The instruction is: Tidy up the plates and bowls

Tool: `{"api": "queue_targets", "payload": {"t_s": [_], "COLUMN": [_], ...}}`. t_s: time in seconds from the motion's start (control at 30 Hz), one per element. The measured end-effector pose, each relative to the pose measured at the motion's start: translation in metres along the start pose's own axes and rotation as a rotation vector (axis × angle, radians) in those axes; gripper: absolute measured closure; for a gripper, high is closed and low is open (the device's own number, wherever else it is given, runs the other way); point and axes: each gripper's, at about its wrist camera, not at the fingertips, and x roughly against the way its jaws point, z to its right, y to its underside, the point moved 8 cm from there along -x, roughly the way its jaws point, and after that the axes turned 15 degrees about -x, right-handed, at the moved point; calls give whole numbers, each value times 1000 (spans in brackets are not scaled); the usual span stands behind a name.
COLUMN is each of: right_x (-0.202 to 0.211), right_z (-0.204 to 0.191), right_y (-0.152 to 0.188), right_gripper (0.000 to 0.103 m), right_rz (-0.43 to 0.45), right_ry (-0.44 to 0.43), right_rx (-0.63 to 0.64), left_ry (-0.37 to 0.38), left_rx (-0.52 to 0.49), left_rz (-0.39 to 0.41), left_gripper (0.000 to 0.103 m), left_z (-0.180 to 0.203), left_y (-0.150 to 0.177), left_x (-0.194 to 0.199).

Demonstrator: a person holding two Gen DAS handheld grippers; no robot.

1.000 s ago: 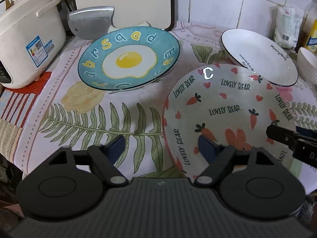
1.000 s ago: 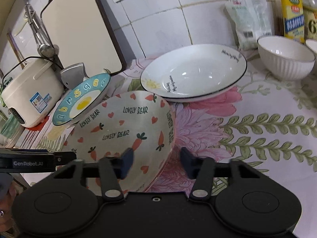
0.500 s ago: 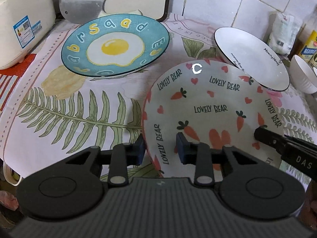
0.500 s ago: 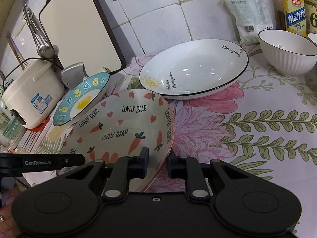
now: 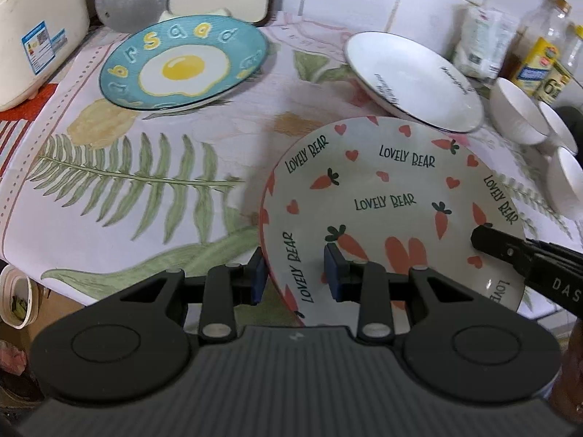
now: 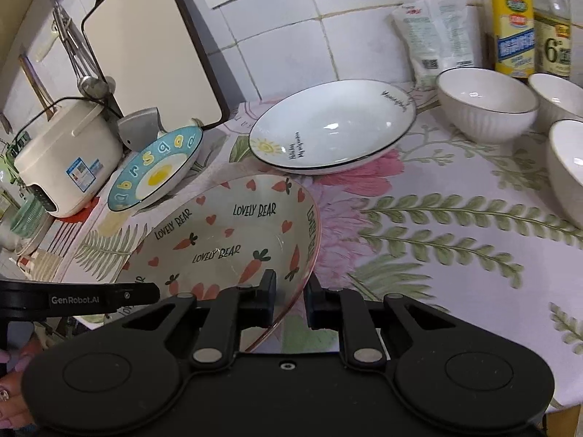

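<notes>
Carrot plate point(image 5: 386, 200): near front edge of the counter point(image 5: 153, 196), tilted, gripped on both sides.
Left gripper point(image 5: 295, 273): jaws narrow, clamped across the plate's left rim, one pad outside, one inside.
Right gripper point(image 6: 289, 300): jaws just closed to their tightest, pinching the plate's right rim between them.
Egg plate point(image 5: 182, 62): behind to the left, apart from the carrot plate, edge resting on a cleaver point(image 5: 135, 2).
White plate point(image 6: 333, 125): behind to the right, black-rimmed.
White bowls point(image 6: 486, 103): three at far right, two cut off by the frame.
Rice cooker point(image 6: 67, 156): far left, beside the egg plate.
Cutting board point(image 6: 145, 47): leaning on the tiled wall.
Bottles point(image 6: 513, 32): at the wall behind the bowls; labels unreadable.
Unclear: whether the plate's underside touches the counter.
</notes>
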Motion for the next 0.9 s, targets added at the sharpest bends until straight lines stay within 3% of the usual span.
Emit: {"api": "queue_targets", "payload": {"t_s": [0.5, 0.8, 0.9], "right_x": [54, 56, 48], "right_z": [56, 88, 97], "right_y": [-18, -26, -29], "right_gripper": [83, 83, 83], "right_rz": [67, 69, 54], "right_ry": [1, 14, 11], "right_rx": [-63, -74, -75], "left_ry": [44, 47, 23], "left_rx": [-106, -129, -183], "left_rz": [9, 0, 15], "left_gripper": [72, 72, 72], "left_z": [75, 102, 111], "left_y": [-19, -27, -29], "left_x": [13, -3, -8]}}
